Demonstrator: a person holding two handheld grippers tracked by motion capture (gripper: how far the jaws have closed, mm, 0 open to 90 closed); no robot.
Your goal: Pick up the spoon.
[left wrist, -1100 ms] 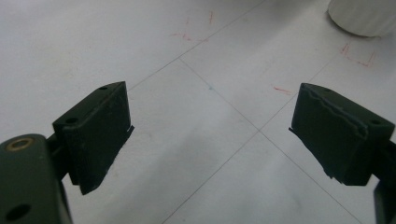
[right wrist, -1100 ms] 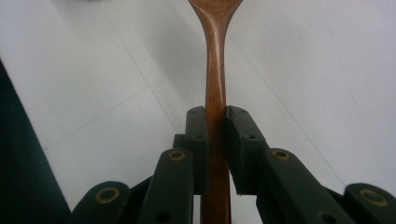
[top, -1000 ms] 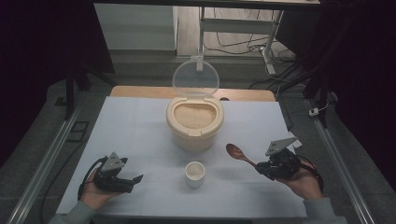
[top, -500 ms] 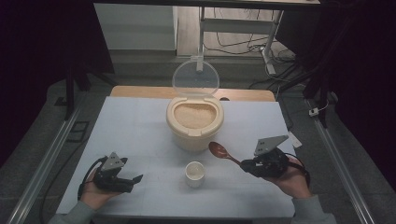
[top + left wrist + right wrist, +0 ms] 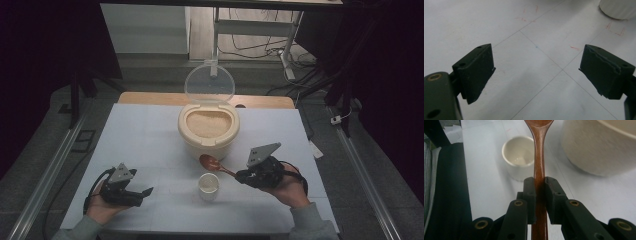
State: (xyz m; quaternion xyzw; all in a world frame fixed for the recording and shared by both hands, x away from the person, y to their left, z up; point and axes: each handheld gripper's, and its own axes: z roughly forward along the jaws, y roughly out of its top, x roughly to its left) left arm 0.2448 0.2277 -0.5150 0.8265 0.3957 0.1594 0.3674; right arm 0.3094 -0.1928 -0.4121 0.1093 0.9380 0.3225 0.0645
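Two hand-held grippers over the white tabletop [image 5: 150,135], one busy, one idle. Right gripper [image 5: 240,176] clamped hard on the handle of the dark brown wooden spoon [image 5: 217,167], jaws pinching it from both sides in the right gripper view, bowl end leading. Spoon held clear of the table, bowl close to the front wall of the round cream plastic container [image 5: 207,149] filled with pale grain, and just beyond the small white ceramic cup [image 5: 208,184], which looks empty in the right gripper view [image 5: 519,155]. Clear round lid [image 5: 209,85] hinged up at the back of the container, so nothing in the way from above. Left gripper [image 5: 142,195] resting low near the table's front left, jaws spread wide with nothing but bare table between them, well apart from cup and container. Step in hand, by the look of it: bringing the spoon up for a scoop. Next move likely to call for lifting the bowl over the rim, dipping into the grain, then levelling out before swinging back to the cup. Worth keeping the squeeze firm to stop the handle twisting under load.
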